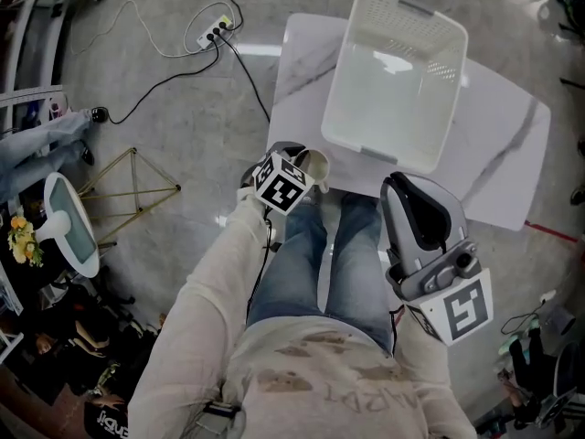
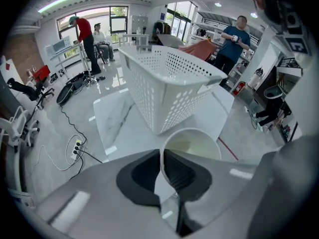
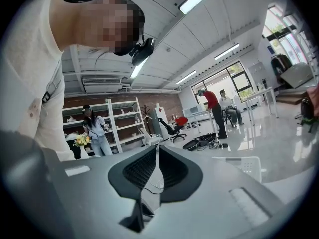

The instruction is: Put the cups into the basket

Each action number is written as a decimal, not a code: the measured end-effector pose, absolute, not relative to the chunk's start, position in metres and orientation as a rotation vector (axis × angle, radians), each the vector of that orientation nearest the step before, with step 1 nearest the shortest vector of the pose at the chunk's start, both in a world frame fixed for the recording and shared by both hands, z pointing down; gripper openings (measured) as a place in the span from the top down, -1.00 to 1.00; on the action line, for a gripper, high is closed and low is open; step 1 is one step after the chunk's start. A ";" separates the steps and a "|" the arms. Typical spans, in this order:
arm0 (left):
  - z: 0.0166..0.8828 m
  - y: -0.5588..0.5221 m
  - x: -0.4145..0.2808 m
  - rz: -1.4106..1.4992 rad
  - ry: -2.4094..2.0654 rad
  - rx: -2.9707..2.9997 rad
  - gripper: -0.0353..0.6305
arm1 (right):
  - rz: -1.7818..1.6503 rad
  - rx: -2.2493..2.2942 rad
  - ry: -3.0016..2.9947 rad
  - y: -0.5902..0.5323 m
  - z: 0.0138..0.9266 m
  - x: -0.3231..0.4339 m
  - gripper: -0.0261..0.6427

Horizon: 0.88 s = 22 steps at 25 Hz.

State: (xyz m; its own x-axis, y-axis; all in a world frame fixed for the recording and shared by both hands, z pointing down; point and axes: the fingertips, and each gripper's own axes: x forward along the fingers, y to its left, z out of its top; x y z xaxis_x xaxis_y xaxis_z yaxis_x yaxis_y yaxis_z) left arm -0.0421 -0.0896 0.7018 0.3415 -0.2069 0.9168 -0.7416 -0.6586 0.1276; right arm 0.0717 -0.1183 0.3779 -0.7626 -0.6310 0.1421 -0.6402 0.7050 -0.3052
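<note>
A white cup (image 1: 313, 162) hangs just off the table's near edge, with my left gripper (image 1: 305, 168) shut on its rim. In the left gripper view the cup (image 2: 195, 142) opens upward, its wall pinched between the jaws of the left gripper (image 2: 162, 154). The white perforated basket (image 1: 348, 80) stands on the white marble table (image 1: 512, 154), beyond the cup; its holed wall (image 2: 164, 91) rises close ahead in the left gripper view. My right gripper (image 1: 398, 184) is held above my right thigh, tips toward the basket, shut on nothing (image 3: 156, 149).
A power strip (image 1: 212, 33) with black cables lies on the floor left of the table. A gold wire stand (image 1: 132, 186) and a small round table (image 1: 69, 222) with flowers are at my left. Other people (image 2: 84, 39) stand farther off.
</note>
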 end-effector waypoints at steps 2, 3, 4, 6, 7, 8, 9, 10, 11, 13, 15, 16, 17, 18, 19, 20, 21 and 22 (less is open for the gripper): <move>0.675 -0.092 -0.044 1.277 -0.838 2.094 0.81 | 0.502 1.062 -2.875 -0.121 0.371 0.075 0.81; 0.661 -0.092 -0.046 1.268 -0.845 2.103 0.81 | 0.492 1.057 -2.877 -0.123 0.366 0.076 0.81; 0.647 -0.093 -0.048 1.258 -0.852 2.111 0.81 | 0.483 1.053 -2.881 -0.126 0.360 0.077 0.81; 0.620 -0.096 -0.050 1.241 -0.872 2.129 0.81 | 0.465 1.046 -2.893 -0.133 0.347 0.080 0.81; 0.606 -0.098 -0.050 1.233 -0.883 2.140 0.81 | 0.454 1.043 -2.900 -0.138 0.342 0.082 0.81; 0.593 -0.100 -0.050 1.223 -0.895 2.151 0.81 | 0.446 1.040 -2.908 -0.143 0.337 0.086 0.81; 0.580 -0.102 -0.049 1.212 -0.908 2.160 0.81 | 0.441 1.037 -2.917 -0.147 0.332 0.089 0.81; 0.566 -0.103 -0.047 1.200 -0.924 2.169 0.81 | 0.441 1.035 -2.928 -0.151 0.326 0.093 0.81; 0.552 -0.105 -0.045 1.185 -0.942 2.176 0.81 | 0.441 1.033 -2.940 -0.155 0.321 0.098 0.81; 0.526 -0.114 -0.038 1.146 -0.987 2.195 0.81 | 0.430 1.023 -2.964 -0.165 0.311 0.106 0.81; 0.503 -0.122 -0.027 1.101 -1.030 2.217 0.81 | 0.412 1.005 -2.979 -0.173 0.304 0.115 0.81; 0.492 -0.125 -0.021 1.080 -1.046 2.230 0.81 | 0.409 0.996 -2.984 -0.175 0.302 0.119 0.81; 0.481 -0.127 -0.013 1.059 -1.059 2.243 0.81 | 0.410 0.987 -2.987 -0.176 0.301 0.123 0.81; 0.470 -0.129 -0.005 1.038 -1.072 2.256 0.81 | 0.411 0.978 -2.990 -0.176 0.299 0.128 0.81; 0.460 -0.131 0.004 1.016 -1.084 2.267 0.81 | 0.411 0.969 -2.994 -0.176 0.298 0.133 0.81; 0.451 -0.135 0.014 0.991 -1.095 2.278 0.81 | 0.407 0.959 -2.997 -0.176 0.297 0.137 0.81; 0.442 -0.139 0.024 0.964 -1.105 2.287 0.81 | 0.402 0.948 -3.001 -0.177 0.296 0.141 0.81; 0.435 -0.144 0.033 0.933 -1.115 2.297 0.81 | 0.396 0.937 -3.004 -0.179 0.296 0.143 0.81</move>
